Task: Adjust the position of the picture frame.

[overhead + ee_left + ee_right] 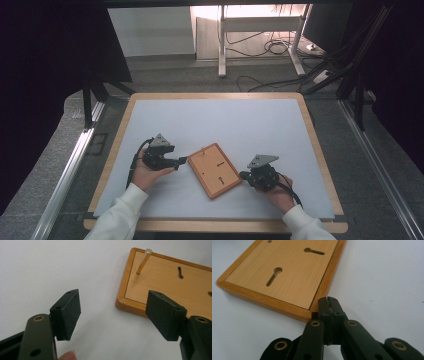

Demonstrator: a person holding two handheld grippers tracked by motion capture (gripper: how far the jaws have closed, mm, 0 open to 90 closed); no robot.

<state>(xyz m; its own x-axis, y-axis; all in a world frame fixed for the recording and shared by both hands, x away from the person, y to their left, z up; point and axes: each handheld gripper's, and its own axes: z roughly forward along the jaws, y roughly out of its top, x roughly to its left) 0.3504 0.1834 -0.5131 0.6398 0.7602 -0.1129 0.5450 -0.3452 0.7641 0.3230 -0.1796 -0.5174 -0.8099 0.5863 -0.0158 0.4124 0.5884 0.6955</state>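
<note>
The thin brass peg [144,261] leaning from the rectangular wooden board with keyhole slots [215,170] could be bent or knocked out if the left gripper [181,160], whose jaws are spread wide and hold nothing, is swept across that corner; the board could also be slid or spun on the smooth white desk [225,125] if it is nudged from one side only. The board is seen lying flat between the two grippers, its near corner just ahead of the left one. The right gripper [244,175], fully closed and empty, is placed at the board's right corner [312,311], touching or nearly so.
</note>
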